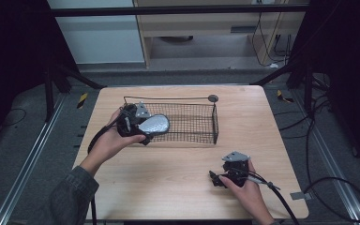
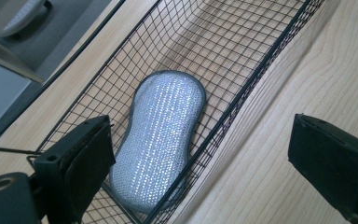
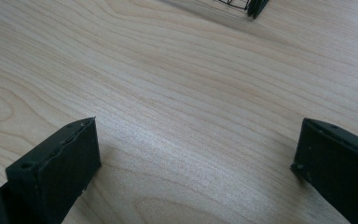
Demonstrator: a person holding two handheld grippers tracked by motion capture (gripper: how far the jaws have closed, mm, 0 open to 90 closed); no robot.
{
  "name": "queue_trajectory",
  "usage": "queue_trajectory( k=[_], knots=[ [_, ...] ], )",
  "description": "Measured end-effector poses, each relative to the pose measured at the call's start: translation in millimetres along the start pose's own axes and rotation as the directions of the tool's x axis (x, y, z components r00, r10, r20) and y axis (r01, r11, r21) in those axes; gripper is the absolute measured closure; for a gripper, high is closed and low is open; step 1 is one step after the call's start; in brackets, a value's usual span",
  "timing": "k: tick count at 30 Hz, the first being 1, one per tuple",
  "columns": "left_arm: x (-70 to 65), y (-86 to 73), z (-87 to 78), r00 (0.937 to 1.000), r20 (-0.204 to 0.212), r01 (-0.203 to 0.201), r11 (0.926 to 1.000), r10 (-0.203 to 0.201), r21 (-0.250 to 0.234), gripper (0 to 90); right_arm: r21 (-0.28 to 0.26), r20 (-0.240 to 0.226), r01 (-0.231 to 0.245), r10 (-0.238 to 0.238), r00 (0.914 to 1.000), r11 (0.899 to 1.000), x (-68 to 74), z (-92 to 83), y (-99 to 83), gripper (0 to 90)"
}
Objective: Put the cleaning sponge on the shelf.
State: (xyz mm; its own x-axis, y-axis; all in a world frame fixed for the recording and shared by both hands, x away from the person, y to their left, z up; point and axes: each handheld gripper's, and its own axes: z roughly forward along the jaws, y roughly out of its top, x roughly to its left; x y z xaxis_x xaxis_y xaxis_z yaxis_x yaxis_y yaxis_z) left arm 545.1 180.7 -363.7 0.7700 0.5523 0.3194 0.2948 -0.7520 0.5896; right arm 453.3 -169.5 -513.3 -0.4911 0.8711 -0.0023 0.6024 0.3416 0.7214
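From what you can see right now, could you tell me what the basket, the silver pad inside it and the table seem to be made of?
The basket looks like thin black-coated metal wire, welded in an open grid. The pad seems to be a sponge in glittery silver mesh fabric, judging by its woven sparkle and dark stitched edge. The table shows pale wood grain with a smooth matt finish, possibly laminate.

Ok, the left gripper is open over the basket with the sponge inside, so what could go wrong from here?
1. The left gripper has one jaw inside the wire basket and one outside; closing could pinch the wall instead of the silver scrub sponge.
2. Pulling away could snag the mesh and drag the basket across the table.
3. The right gripper rests apart, not steadying the basket.
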Motion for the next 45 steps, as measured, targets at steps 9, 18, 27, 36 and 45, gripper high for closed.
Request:
queue_trajectory(
  k=[9, 18, 27, 36, 45],
  knots=[
    [-4.9, -22.1, -10.7, 0.9980, -0.012, 0.061, 0.9973, -0.062, -0.041, 6.3, 0.000, 0.000, 0.001, -0.001, 1.0000, 1.000, 0.0, 0.0, -0.1, 0.4],
    [-20.6, -43.3, -12.7, 0.9962, 0.000, 0.087, 0.9955, -0.087, -0.037, 6.0, 0.000, -0.001, 0.003, -0.003, 1.0000, 1.000, -0.2, -0.2, -0.2, 0.4],
    [-35.8, -65.4, -6.6, 0.9917, 0.019, 0.128, 0.9910, -0.127, -0.040, 6.1, 0.000, -0.002, 0.004, -0.004, 1.0000, 1.000, -0.2, -0.3, -0.3, 0.4],
    [-43.2, -103.8, 3.3, 0.9708, 0.063, 0.234, 0.9719, -0.232, -0.028, 6.2, -0.001, -0.004, 0.003, -0.003, 1.0000, 1.000, -0.1, -0.4, -0.5, 0.4],
    [-42.2, -138.2, 14.5, 0.9534, 0.030, 0.299, 0.9537, -0.300, 0.030, 5.6, 0.000, -0.004, 0.005, -0.005, 1.0000, 1.000, -0.2, -0.5, -0.5, 0.4]
  ],
)
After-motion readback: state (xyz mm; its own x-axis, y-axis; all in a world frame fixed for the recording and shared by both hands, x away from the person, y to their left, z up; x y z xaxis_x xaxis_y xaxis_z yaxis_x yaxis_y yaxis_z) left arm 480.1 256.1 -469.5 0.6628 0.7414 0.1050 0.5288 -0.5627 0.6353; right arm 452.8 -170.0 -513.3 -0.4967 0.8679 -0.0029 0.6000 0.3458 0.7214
